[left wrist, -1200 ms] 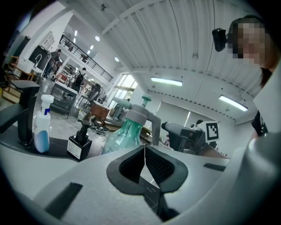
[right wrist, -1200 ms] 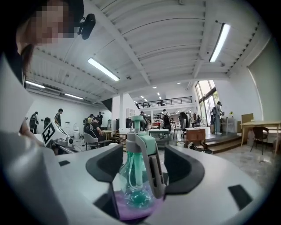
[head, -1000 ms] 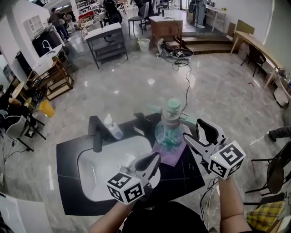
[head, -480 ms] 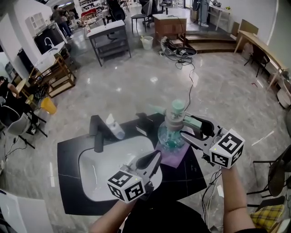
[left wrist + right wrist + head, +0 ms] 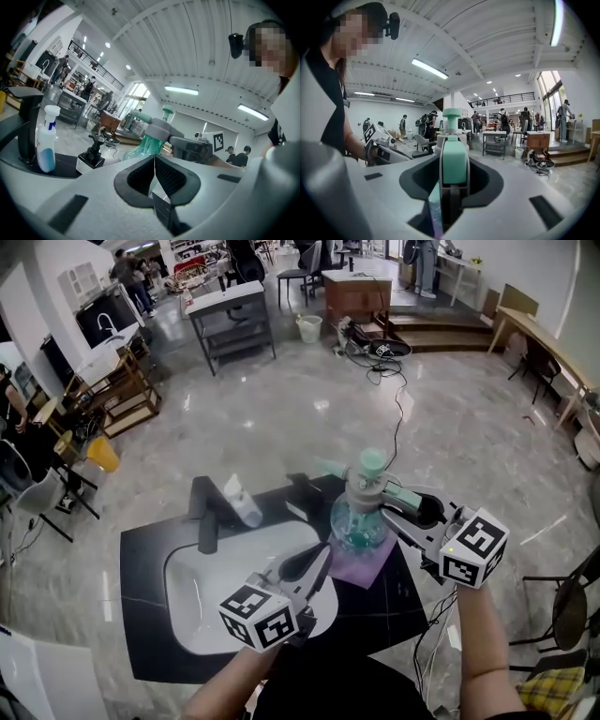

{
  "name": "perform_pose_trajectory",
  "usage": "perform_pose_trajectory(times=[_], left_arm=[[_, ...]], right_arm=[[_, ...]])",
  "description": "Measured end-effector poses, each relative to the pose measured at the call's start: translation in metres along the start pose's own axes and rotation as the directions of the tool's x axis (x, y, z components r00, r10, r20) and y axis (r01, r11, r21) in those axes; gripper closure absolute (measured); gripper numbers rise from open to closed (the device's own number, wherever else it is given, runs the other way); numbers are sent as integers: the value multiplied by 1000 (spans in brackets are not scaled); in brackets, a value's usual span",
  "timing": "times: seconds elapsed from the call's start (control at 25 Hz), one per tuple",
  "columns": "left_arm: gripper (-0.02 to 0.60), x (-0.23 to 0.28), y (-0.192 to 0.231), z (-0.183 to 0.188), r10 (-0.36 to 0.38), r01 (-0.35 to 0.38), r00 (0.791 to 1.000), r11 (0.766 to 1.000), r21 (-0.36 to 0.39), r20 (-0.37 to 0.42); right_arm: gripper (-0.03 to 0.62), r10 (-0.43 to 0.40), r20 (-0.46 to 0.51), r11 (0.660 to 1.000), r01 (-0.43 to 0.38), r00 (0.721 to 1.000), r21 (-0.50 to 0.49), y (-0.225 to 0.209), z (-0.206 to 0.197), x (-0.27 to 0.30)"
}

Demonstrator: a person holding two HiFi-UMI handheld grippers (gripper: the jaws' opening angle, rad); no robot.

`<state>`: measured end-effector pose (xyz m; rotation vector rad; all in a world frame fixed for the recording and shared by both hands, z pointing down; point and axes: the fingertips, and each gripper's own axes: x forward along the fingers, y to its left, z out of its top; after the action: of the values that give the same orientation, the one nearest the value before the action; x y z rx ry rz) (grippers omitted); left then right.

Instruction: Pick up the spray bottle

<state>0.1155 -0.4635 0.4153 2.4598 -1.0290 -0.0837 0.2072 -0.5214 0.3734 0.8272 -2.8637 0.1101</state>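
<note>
The spray bottle [image 5: 359, 521], clear with teal liquid and a pale green head, stands upright on a purple cloth [image 5: 364, 563] on the black counter [image 5: 141, 563]. My right gripper [image 5: 392, 502] reaches in from the right at the bottle's head. Its jaws have just been closing, and the green trigger part [image 5: 453, 161] now sits between them with the pads against it. My left gripper [image 5: 319, 563] hovers over the sink's right rim, shut and empty, a little left of the bottle [image 5: 149, 140]. In its own view the left gripper [image 5: 154, 161] shows its pads meeting.
A white sink [image 5: 183, 568] is set in the counter, with a black faucet [image 5: 204, 517] behind it. A small white spray bottle [image 5: 240, 503] and a black pump bottle [image 5: 91, 157] stand at the counter's back. Beyond lies a workshop floor with tables and people.
The right gripper moved in leftward to the bottle's head and its wide-open jaws narrowed around the green trigger. The left gripper stayed put.
</note>
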Motion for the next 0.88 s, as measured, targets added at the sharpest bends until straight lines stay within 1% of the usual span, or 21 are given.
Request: perform_pose_trajectory(times=[0.12, 0.32, 0.4, 0.56, 0.64, 0.76, 0.88], left_arm=[[574, 1, 0, 8, -13, 13, 1000, 1000, 7, 16], [574, 6, -2, 13, -56, 55, 998, 998, 28, 23], [574, 9, 0, 19, -72, 72, 997, 997, 13, 39], [574, 16, 3, 38, -85, 91, 991, 994, -54, 106], [572, 20, 0, 46, -95, 104, 987, 992, -68, 131], [572, 25, -1, 50, -109, 118, 984, 991, -60, 138], [572, 26, 5, 53, -110, 124, 983, 988, -90, 147]], right_arm=[[484, 11, 14, 1000, -11, 1000, 19, 1, 2, 0], [490, 10, 27, 1000, -11, 1000, 23, 3, 2, -1], [491, 5, 36, 1000, -6, 999, 23, 3, 2, -1], [493, 7, 50, 1000, -8, 999, 27, 4, 2, -4], [493, 11, 59, 1000, -13, 998, 29, 6, 2, -5], [494, 22, 72, 999, -25, 997, 33, 7, 3, -6], [494, 32, 80, 999, -35, 996, 36, 9, 4, -6]])
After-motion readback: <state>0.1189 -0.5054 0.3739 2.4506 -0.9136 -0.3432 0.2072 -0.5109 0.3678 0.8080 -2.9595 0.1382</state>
